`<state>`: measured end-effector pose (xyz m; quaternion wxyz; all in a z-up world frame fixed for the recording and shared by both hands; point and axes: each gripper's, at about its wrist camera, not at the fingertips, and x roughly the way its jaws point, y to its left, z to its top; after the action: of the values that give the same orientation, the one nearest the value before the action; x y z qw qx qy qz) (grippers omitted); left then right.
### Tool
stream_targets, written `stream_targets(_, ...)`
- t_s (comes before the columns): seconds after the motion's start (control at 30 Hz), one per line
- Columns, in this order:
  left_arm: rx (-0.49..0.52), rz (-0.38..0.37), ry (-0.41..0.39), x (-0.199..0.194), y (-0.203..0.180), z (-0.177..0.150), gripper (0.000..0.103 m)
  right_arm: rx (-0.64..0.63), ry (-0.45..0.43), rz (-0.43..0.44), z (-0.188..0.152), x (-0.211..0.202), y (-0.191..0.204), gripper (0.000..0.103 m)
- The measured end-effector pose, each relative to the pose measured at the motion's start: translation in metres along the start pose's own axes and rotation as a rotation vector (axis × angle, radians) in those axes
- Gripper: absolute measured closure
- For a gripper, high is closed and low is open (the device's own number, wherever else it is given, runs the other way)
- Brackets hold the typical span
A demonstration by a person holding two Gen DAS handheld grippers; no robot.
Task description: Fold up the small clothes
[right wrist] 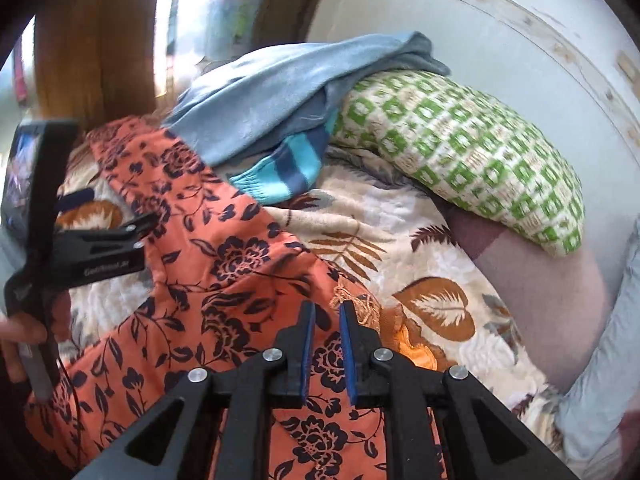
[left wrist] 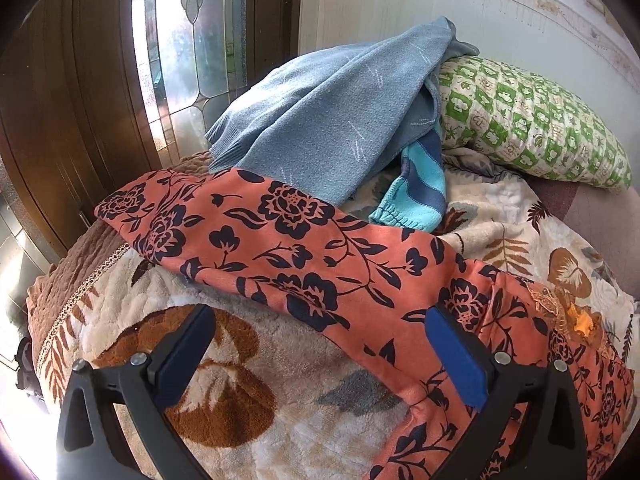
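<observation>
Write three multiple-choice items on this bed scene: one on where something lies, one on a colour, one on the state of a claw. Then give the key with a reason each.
1. Where does the grey-blue sweater lie?
A. Partly on the green-checked pillow
B. On the floor
C. Inside a basket

2. What colour is the floral garment spread over the blanket?
A. Plain white
B. Orange with dark flowers
C. Yellow with stripes

3. How does the left claw stand?
A. Clamped on the sweater
B. Open, nothing between its pads
C. Clamped on the pillow

Key:
1 A, the sweater's far end drapes over the pillow.
2 B, dark blooms and leaves show on orange cloth.
3 B, its pads stand wide apart above the blanket and the garment.
</observation>
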<state>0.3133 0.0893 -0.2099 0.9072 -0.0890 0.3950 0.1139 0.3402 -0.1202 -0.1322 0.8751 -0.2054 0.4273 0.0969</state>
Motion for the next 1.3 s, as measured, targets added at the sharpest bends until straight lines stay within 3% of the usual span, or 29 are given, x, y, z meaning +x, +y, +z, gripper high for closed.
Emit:
stream_targets(0.1, 0.057, -0.057, -0.014, -0.003, -0.017, -0.004, 0.0, 0.191, 0.08, 0.025, -0.035, 0.02, -0.04, 0.088)
stream_targets(0.23, 0.145, -0.133, -0.037, -0.005, -0.047, -0.012, 0.0, 0.464, 0.149, 0.09, -0.118, 0.04, -0.097, 0.088)
stream_targets(0.37, 0.237, -0.211, -0.01, 0.004, -0.087, -0.025, 0.0, 0.873, 0.099, 0.208, -0.215, 0.042, -0.161, 0.088)
stream_targets(0.5, 0.328, -0.148, 0.066, 0.031, -0.121, -0.041, 0.0, 1.013, 0.071, 0.233, -0.272, 0.045, -0.187, 0.088)
stream_targets(0.6, 0.375, -0.054, 0.151, 0.056, -0.131, -0.053, 0.0, 1.052, 0.104, 0.203, -0.299, 0.056, -0.196, 0.088)
stream_targets(0.73, 0.345, -0.075, 0.155, 0.054, -0.126, -0.049, 0.0, 1.013, -0.011, 0.215, -0.313, 0.048, -0.189, 0.088)
stream_targets(0.83, 0.318, -0.07, 0.124, 0.04, -0.109, -0.047, 0.0, 0.997, -0.025, 0.188, -0.307, 0.04, -0.183, 0.087)
stream_targets(0.9, 0.281, -0.07, 0.087, 0.021, -0.089, -0.043, 0.0, 1.003, -0.088, 0.269, -0.295, 0.032, -0.183, 0.086)
stream_targets(1.0, 0.172, -0.045, 0.037, -0.008, -0.044, -0.03, 0.0, 0.88, -0.168, 0.309, -0.269, 0.014, -0.167, 0.086)
stream_targets(1.1, 0.016, -0.027, 0.016, -0.032, 0.021, -0.015, 0.0, 0.78, -0.159, 0.325, -0.258, 0.011, -0.146, 0.086)
stream_targets(1.2, -0.108, 0.017, 0.053, -0.038, 0.09, 0.0, 0.0, 0.753, -0.099, 0.357, -0.252, 0.023, -0.127, 0.086)
stream_targets(1.3, -0.274, 0.009, 0.131, -0.028, 0.155, 0.014, 0.0, 0.701, -0.089, 0.377, -0.244, 0.026, -0.11, 0.086)
